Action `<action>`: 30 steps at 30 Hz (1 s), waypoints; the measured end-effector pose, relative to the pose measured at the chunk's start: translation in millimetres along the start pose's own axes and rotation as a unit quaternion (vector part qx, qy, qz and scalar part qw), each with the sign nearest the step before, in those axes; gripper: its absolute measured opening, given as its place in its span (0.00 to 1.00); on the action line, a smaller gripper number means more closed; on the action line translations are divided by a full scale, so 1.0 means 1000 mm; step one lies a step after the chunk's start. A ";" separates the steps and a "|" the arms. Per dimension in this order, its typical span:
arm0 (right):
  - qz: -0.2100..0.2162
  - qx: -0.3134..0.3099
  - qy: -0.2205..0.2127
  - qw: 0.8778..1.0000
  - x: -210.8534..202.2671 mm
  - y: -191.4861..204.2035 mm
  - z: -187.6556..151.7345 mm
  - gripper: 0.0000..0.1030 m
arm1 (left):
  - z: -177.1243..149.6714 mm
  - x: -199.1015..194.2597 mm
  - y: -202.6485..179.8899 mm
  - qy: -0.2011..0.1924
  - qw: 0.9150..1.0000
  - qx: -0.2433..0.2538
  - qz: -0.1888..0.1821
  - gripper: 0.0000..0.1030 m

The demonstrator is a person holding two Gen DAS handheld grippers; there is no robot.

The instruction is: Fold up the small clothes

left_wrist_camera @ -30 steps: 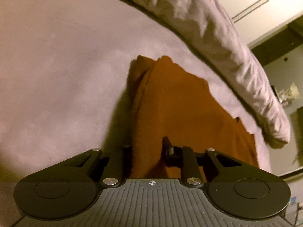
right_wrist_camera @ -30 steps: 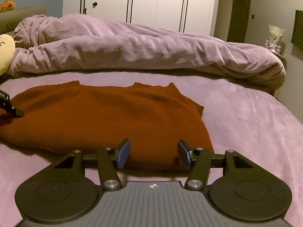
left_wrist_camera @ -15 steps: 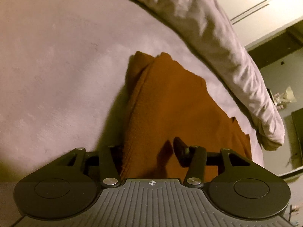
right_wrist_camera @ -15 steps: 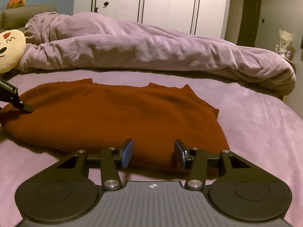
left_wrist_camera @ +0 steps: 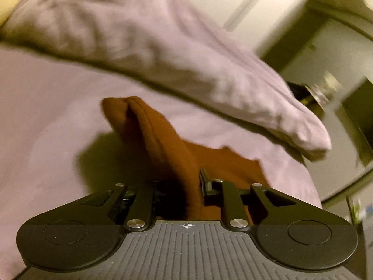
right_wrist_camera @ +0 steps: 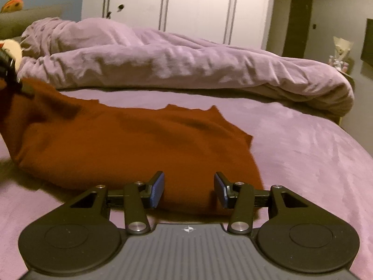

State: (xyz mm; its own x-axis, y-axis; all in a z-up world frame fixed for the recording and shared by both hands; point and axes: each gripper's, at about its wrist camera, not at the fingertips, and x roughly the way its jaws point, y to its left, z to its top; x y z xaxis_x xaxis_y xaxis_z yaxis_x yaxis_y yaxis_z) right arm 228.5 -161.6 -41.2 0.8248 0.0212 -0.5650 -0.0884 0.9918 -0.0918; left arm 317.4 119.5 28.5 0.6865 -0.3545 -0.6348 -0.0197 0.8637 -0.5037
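We see the rust-brown garment [right_wrist_camera: 130, 144] lying on the purple bed [right_wrist_camera: 314, 158]. Left tongs [left_wrist_camera: 186, 186] have just been closing and pinch its left edge, lifted off the bed. Right tongs [right_wrist_camera: 188, 190] stand apart around the near hem, pads not pressing. Rumpled duvet [right_wrist_camera: 186, 63] behind.

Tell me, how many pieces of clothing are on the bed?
1: a rust-brown sweater on the purple bed, in front of the bunched duvet. Its left end is lifted. More could be hidden under the duvet.
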 end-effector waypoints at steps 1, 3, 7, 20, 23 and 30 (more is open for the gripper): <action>-0.003 0.005 -0.001 1.000 0.000 -0.004 0.000 0.45 | -0.003 0.006 -0.016 0.000 1.000 0.015 -0.004 0.20; -0.010 0.013 -0.003 1.000 -0.001 -0.011 0.000 0.45 | -0.013 0.022 -0.047 0.009 0.999 0.044 -0.012 0.20; -0.023 0.024 0.004 0.999 0.000 -0.026 -0.004 0.45 | -0.049 0.064 -0.082 0.038 0.996 0.081 -0.003 0.20; -0.048 0.012 0.042 0.998 0.027 -0.043 -0.022 0.45 | -0.085 0.013 -0.067 -0.002 0.997 0.080 -0.010 0.60; -0.053 -0.011 0.042 0.998 0.029 -0.038 -0.020 0.45 | -0.084 -0.002 -0.046 -0.033 0.996 0.072 0.044 0.62; -0.050 0.006 0.016 0.999 0.005 -0.036 -0.006 0.45 | -0.090 0.025 0.002 0.006 0.994 0.014 0.112 0.62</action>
State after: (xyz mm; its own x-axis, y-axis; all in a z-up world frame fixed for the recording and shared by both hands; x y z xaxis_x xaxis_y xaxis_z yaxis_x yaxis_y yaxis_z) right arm 232.6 -198.0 -45.3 0.8110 -0.0824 -0.5792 0.0009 0.9902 -0.1395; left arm 268.7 80.2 -40.9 0.6586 -0.1556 -0.7362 -0.1515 0.9309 -0.3323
